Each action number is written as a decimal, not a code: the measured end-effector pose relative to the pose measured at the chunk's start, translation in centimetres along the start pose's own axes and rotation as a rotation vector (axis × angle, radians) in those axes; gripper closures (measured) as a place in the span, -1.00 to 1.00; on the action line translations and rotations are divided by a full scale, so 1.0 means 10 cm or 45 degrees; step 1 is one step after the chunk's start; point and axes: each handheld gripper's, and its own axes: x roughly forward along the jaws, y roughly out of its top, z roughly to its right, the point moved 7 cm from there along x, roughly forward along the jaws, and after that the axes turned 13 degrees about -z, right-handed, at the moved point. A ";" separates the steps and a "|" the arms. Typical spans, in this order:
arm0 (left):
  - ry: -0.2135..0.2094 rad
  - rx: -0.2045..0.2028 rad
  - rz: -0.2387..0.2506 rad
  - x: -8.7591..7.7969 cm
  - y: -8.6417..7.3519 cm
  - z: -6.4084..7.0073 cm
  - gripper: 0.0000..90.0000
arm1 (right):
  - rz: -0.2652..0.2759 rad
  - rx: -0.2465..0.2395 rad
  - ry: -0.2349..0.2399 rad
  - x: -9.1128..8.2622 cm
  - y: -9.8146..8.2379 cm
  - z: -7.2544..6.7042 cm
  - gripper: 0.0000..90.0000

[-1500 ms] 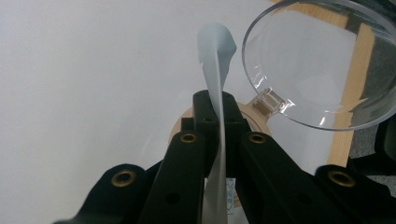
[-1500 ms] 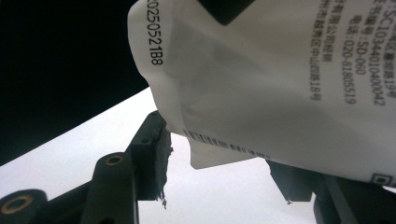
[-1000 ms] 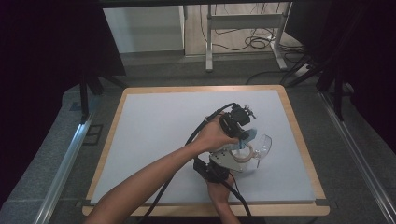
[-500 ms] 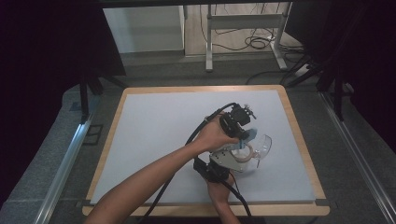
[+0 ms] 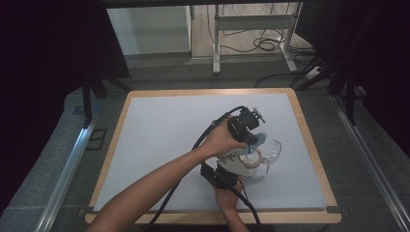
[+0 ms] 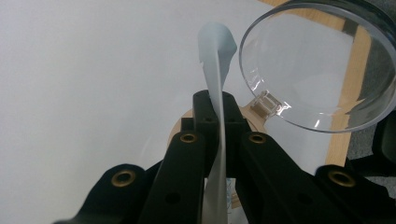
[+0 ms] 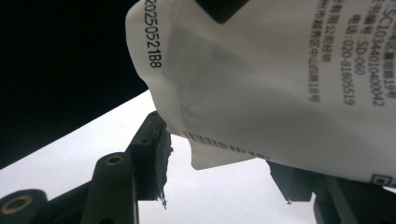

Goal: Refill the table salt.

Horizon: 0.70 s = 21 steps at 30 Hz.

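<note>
Nothing has shifted since the earlier frames: both hands hold where they were, right of the table's (image 5: 159, 121) middle. Left gripper (image 6: 219, 121) is clamped shut on the edge of a pale blue packet (image 6: 215, 70) held upright beside a clear glass bowl (image 6: 322, 65); the right gripper (image 7: 219, 177), half open, grips the printed white body of a packet (image 7: 280, 84). Tearing or pouring looks barely begun, and the bowl seems empty.

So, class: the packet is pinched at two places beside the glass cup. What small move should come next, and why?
Probably pull the left hand-held gripper away to tear the packet: its jaws pinch the thin edge, the right hand-held gripper braces the body, and the glass cup waits alongside.
</note>
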 end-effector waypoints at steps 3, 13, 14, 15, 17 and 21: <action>0.001 0.000 0.003 0.00 0.00 0.00 1.00 | 0.003 0.001 -0.001 0.00 0.00 0.00 -0.01; 0.010 0.006 -0.015 0.00 0.01 0.01 1.00 | 0.015 0.025 0.000 0.00 0.02 -0.01 -0.01; 0.012 0.007 -0.017 0.00 0.01 0.01 1.00 | 0.017 0.024 -0.002 0.00 0.02 -0.01 -0.01; 0.013 0.008 -0.019 0.01 0.01 0.01 1.00 | 0.018 0.026 -0.002 0.00 0.02 -0.02 -0.01; 0.012 0.006 -0.017 0.01 0.01 0.01 1.00 | 0.021 0.029 -0.004 0.00 0.02 -0.02 -0.01; 0.011 0.003 -0.018 0.01 0.01 0.01 1.00 | 0.022 0.024 -0.008 0.01 0.02 -0.02 0.00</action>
